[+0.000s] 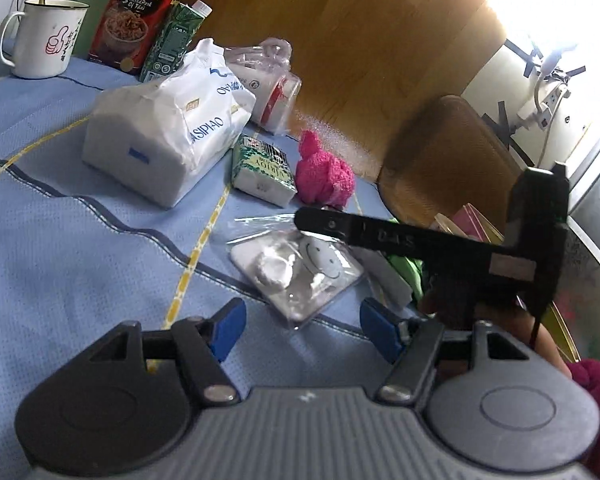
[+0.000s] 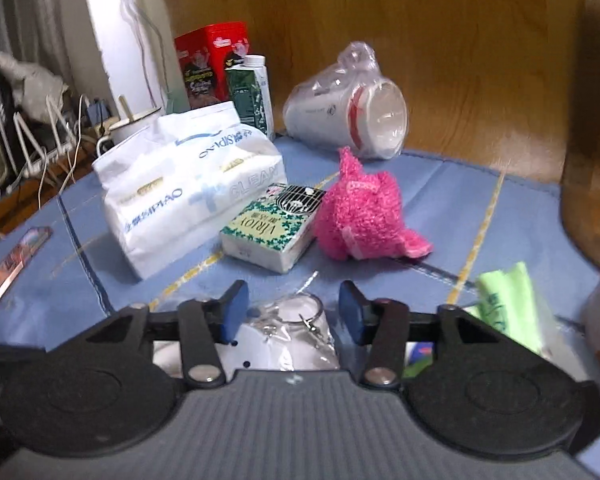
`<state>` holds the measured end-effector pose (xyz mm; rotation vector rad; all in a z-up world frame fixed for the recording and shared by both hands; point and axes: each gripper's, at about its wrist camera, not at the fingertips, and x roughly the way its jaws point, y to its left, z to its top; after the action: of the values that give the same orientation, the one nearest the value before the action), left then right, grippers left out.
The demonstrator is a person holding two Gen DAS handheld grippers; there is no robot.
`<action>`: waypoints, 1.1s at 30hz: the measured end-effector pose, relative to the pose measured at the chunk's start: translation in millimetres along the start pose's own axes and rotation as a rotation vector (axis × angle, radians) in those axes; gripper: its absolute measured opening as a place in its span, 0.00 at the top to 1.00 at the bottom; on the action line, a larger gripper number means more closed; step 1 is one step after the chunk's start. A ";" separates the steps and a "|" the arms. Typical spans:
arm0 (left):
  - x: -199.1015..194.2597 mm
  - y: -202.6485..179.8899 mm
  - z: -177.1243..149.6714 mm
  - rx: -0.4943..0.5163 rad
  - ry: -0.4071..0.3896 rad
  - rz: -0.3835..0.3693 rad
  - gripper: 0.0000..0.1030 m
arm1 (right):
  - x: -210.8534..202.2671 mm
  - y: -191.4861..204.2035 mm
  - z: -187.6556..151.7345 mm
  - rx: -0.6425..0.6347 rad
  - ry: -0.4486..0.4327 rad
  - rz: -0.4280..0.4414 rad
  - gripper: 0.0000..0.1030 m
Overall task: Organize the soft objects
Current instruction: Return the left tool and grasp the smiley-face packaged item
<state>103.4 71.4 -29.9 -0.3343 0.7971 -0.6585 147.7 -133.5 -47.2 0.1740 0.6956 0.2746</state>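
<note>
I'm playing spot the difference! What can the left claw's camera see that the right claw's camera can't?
Only the left view: the white mug with a thumbs-up picture, and the other claw's black body. Only the right view: the tangle of cables by the wall and a green bag. Both: the pink fluffy toy, big tissue pack, small green tissue pack, wrapped cups and blue cloth.

The white tissue pack (image 2: 188, 188) reads "CLEAN"; the small green pack (image 2: 272, 232) reads "VIRJOY".
</note>
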 end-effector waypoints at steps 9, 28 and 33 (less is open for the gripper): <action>-12.1 15.2 -4.4 -0.037 -0.009 -0.023 0.40 | -39.6 3.4 -29.7 0.092 -0.008 0.080 0.59; -47.4 17.4 -16.9 -0.018 0.016 -0.088 0.28 | -115.8 28.0 -94.5 -0.008 -0.081 0.152 0.15; -43.0 15.0 -20.7 -0.011 0.065 -0.134 0.27 | -100.1 41.8 -102.6 -0.209 -0.030 0.063 0.13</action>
<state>71.9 110.3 -27.6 -0.3800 0.8453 -0.7943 -0.6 -117.6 -53.6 0.0003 0.6277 0.4022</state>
